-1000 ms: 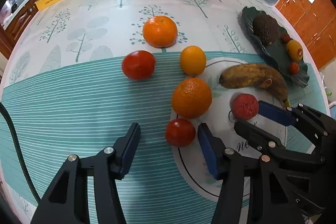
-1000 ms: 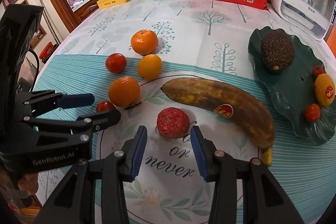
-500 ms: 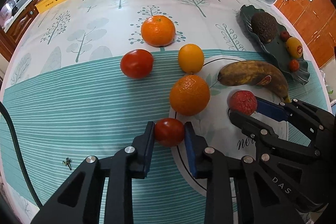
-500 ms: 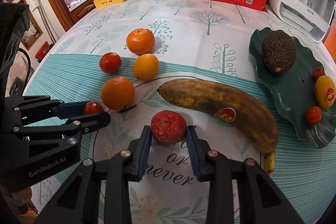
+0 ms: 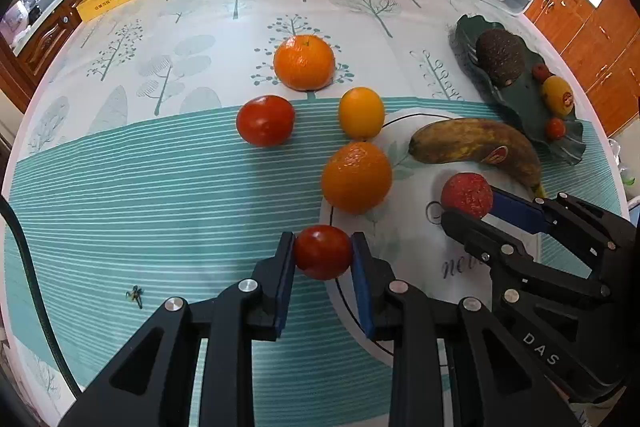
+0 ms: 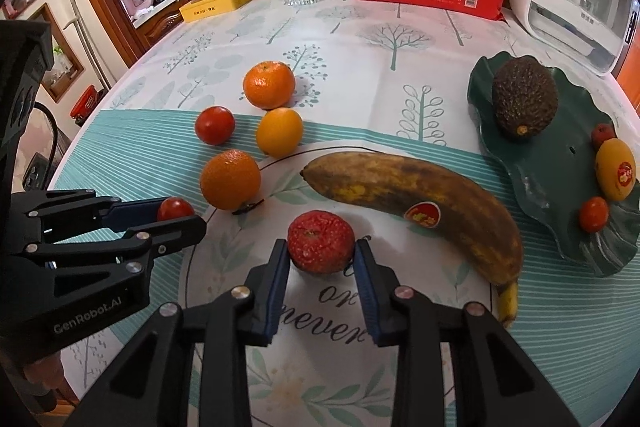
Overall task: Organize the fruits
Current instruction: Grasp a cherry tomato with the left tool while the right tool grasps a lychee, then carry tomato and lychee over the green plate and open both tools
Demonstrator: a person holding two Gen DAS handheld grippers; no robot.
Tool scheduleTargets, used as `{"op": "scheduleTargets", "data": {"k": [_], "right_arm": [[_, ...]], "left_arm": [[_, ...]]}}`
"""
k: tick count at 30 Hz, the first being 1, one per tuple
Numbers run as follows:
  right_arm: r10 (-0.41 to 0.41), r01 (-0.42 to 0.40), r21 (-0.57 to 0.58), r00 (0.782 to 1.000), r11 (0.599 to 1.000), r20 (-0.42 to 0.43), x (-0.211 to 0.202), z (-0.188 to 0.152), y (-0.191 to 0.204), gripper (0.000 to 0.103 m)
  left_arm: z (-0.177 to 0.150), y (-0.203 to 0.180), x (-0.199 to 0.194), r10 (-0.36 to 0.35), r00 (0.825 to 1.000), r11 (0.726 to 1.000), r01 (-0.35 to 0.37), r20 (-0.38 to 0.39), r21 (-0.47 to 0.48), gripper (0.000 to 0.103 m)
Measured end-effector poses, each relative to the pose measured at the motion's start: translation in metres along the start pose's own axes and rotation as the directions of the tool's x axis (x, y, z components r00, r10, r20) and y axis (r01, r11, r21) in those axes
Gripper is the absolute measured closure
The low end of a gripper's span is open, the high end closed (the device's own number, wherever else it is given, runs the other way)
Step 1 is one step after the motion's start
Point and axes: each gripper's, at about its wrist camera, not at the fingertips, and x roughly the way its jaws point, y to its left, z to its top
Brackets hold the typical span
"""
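two tongs grip fruit: left tongs [image 5: 323, 254] small tomato [image 5: 323, 251]; right tongs [image 6: 321, 251] lychee [image 6: 321, 241]

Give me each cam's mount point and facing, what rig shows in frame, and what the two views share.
Left wrist: on the left hand-held gripper, facing forward at its small tomato; right hand-held gripper intrudes at right.
Right wrist: on the right hand-held gripper, facing its bumpy red fruit; left hand-held gripper intrudes at left.
Shared: banana, green leaf plate, both held fruits.

Red tomato [image 5: 323, 251], browned yellow banana [image 6: 416, 203], dark green plate [image 6: 552, 163]
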Motion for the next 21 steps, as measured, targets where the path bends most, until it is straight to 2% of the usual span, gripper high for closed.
{"op": "scheduleTargets", "data": {"k": [11, 21], "right_arm": [[0.038, -0.039, 0.009, 0.997, 0.999, 0.068, -0.046, -0.002, -0.002, 0.07], [-0.011, 0.004, 0.052, 0.99, 0.999, 0.137, -0.105, -0.004, -0.035, 0.07]], "left_arm": [[0.007, -0.032, -0.044, -0.019, 0.998, 0.999, 0.016, 0.067, 0.033, 0.078], [0.025, -0.084, -0.084, -0.047, 0.989, 0.995, 0.034, 0.141, 0.09, 0.078]]}}
